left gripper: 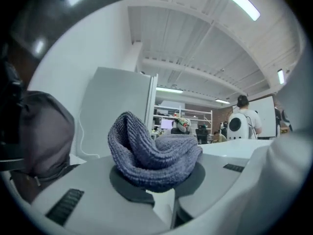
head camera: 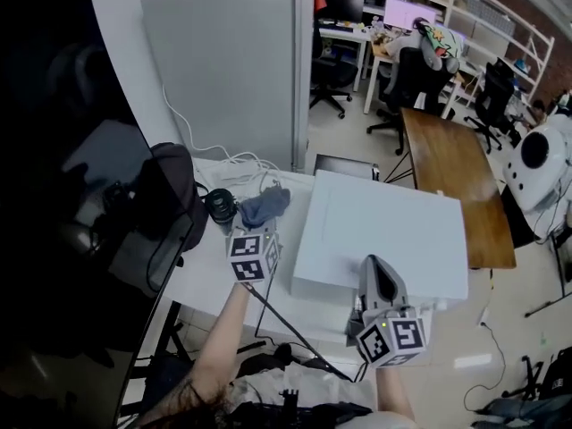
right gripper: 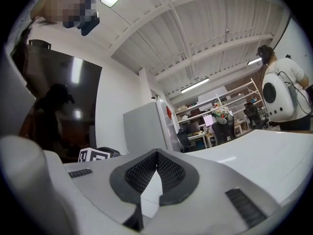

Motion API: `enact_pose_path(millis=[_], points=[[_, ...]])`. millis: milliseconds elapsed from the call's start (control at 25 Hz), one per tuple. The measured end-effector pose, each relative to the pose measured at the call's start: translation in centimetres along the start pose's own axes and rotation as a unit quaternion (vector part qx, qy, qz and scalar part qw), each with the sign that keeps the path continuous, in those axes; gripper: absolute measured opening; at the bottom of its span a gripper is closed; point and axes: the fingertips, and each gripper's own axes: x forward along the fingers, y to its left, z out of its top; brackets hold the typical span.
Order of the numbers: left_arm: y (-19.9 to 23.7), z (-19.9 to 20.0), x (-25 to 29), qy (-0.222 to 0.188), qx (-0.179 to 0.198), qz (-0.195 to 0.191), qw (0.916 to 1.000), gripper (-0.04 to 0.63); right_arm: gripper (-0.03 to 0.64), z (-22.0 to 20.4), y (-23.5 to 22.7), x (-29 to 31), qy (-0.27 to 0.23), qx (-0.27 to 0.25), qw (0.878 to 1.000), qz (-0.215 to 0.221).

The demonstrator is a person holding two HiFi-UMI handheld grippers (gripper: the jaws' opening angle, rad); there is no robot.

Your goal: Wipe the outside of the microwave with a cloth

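The left gripper has its jaws closed on a blue-grey knitted cloth. The cloth is folded into a thick bundle between the two dark pads, and it rises well above them. In the head view this gripper points to 12 o'clock. The cloth hangs over the white table, just at 9 o'clock from the microwave. I cannot tell if the cloth touches the microwave's side.

The right gripper holds nothing. Its ribbed pads meet at the tips, and only a thin slit shows lower between them. In the head view this gripper is over the near edge of the microwave's top, at about 6 o'clock on that flat white face, and it points to 12 o'clock. It is not clear if it rests on the top or is just above it.

The microwave is a white box that stands on the table, with its top bare. A small round black object lies at 9 o'clock from the cloth, just beside it. A dark bag sits further the same way. A grey panel stands at 12 o'clock, behind the table.
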Motion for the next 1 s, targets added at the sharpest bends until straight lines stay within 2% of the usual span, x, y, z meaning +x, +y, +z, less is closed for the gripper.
enact_pose_path(millis=[120,280,400,560,680,1000], points=[[-1.7,-1.2,4.5,0.016,0.036,-0.045,0.9982,0.055,0.017,0.2,0.0,0.8,-0.008,-0.004,1.0,-0.028],[-3.1,-2.2,8.7,0.014,0.034,-0.085,0.9957,0.054,0.017,0.4,-0.3,1.1,-0.014,-0.016,0.998,-0.059],[-4.2,-2.7,10.0,0.02,0.035,-0.113,0.9928,0.055,0.017,0.6,-0.6,0.9,-0.015,-0.02,0.997,-0.075],[-5.8,-3.7,7.6,0.029,0.002,-0.157,0.9872,0.054,0.017,0.7,-1.2,0.3,-0.013,-0.022,0.996,-0.091],[-6.7,-4.6,4.7,0.037,-0.003,-0.182,0.9825,0.055,0.017,0.6,-1.5,0.2,-0.011,-0.022,0.996,-0.09],[-7.1,-8.1,-6.2,0.071,-0.032,-0.188,0.9791,0.054,0.017,-0.1,-0.9,-0.3,0.002,-0.016,0.998,-0.066]])
